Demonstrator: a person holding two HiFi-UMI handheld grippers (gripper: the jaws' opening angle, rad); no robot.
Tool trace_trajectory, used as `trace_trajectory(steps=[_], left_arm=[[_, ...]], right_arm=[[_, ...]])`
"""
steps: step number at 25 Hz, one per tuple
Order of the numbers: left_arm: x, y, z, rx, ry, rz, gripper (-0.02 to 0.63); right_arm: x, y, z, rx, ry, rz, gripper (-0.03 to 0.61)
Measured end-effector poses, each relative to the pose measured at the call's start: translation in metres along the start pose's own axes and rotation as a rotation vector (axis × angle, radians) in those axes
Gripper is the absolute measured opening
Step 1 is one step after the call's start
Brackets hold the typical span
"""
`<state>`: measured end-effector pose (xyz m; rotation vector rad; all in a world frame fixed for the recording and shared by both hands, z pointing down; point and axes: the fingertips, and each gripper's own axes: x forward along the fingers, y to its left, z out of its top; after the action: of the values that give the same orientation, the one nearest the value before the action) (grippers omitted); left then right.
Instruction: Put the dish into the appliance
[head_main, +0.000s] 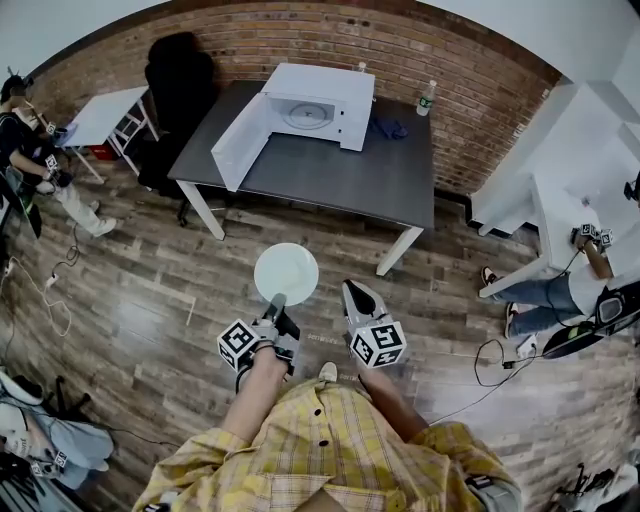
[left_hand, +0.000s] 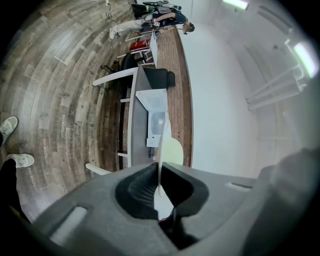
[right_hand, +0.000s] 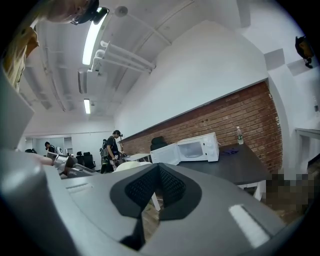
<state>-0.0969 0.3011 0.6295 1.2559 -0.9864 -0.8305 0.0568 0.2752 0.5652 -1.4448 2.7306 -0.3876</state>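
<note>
A round white dish (head_main: 286, 272) is held over the wooden floor, my left gripper (head_main: 277, 301) shut on its near rim. Seen edge-on in the left gripper view, the dish (left_hand: 161, 145) sits clamped between the jaws of the left gripper (left_hand: 159, 192). The white microwave (head_main: 310, 105) stands at the back of a dark table (head_main: 330, 175), well ahead, its door swung open to the left and its cavity empty. My right gripper (head_main: 352, 289) hangs beside the dish, shut with nothing in it. In the right gripper view the microwave (right_hand: 192, 148) is far off beyond the right gripper (right_hand: 159, 172).
A water bottle (head_main: 427, 97) and a blue cloth (head_main: 388, 128) lie on the dark table right of the microwave. A black chair (head_main: 180, 75) and a small white table (head_main: 105, 113) stand at back left, a white desk (head_main: 560, 190) at right. People stand at both sides; cables cross the floor.
</note>
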Motion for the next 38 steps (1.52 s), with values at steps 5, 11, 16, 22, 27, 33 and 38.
trace_trajectory(steps=[5, 11, 16, 22, 27, 33, 38], left_arm=[[0.017, -0.009, -0.008, -0.005, -0.029, -0.025, 0.011], [0.034, -0.010, -0.017, -0.009, -0.054, -0.007, 0.011], [0.049, -0.007, -0.021, -0.008, -0.061, 0.005, 0.011], [0.080, -0.008, -0.016, -0.002, -0.054, 0.005, 0.011], [0.111, -0.006, -0.006, -0.004, -0.041, 0.012, 0.011], [0.157, -0.009, 0.015, 0.001, -0.023, 0.016, 0.011], [0.200, -0.019, 0.045, 0.013, -0.024, 0.007, 0.011]], right_arm=[[0.005, -0.015, 0.010, -0.011, 0.012, 0.054, 0.003], [0.021, -0.038, 0.025, -0.047, -0.005, 0.076, 0.003], [0.029, -0.054, 0.025, -0.025, -0.006, 0.081, 0.003], [0.052, -0.066, 0.023, -0.009, 0.005, 0.110, 0.003], [0.074, -0.083, 0.023, -0.008, 0.006, 0.102, 0.003], [0.118, -0.110, 0.026, 0.006, 0.011, 0.090, 0.003], [0.166, -0.128, 0.036, -0.002, 0.010, 0.086, 0.003]])
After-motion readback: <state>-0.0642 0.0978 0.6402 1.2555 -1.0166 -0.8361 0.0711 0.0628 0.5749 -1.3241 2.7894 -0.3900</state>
